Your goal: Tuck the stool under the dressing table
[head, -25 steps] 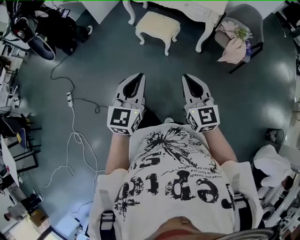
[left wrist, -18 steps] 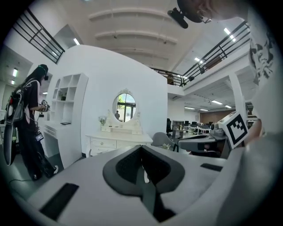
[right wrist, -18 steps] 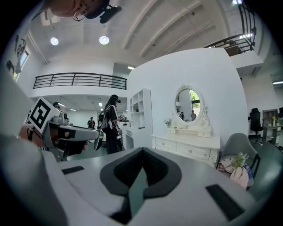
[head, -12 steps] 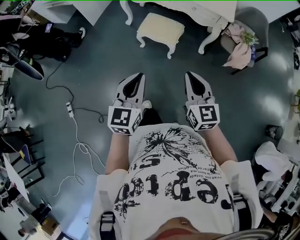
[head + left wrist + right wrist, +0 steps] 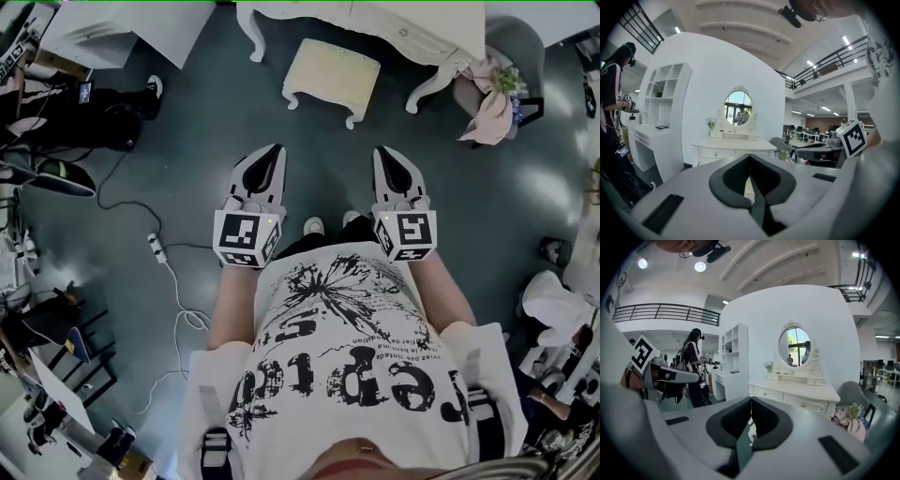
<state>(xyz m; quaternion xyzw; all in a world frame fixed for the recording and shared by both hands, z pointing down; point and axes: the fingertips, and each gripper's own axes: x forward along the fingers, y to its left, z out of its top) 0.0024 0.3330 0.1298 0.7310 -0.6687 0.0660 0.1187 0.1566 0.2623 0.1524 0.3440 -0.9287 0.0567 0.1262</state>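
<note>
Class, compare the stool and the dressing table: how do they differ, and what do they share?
The stool is small with a cream padded top; the dressing table is wider, its top hard and white. The table carries drawers and a mirror; the stool neither. Both have curved white legs.

I count one stool (image 5: 333, 73) and one dressing table (image 5: 394, 21), with one oval mirror (image 5: 738, 104) on top. I have two grippers, the left gripper (image 5: 274, 150) and the right gripper (image 5: 383, 151), each carrying one cube (image 5: 246, 239), so two in all. I see two shoes (image 5: 313, 226) on the floor by them. There is one grey chair (image 5: 514, 42) holding one pink cloth (image 5: 492, 103), one shelf unit (image 5: 663, 98), one power strip (image 5: 159, 251) on one white cable (image 5: 183, 309), and one other person (image 5: 610, 89) off to the left.
</note>
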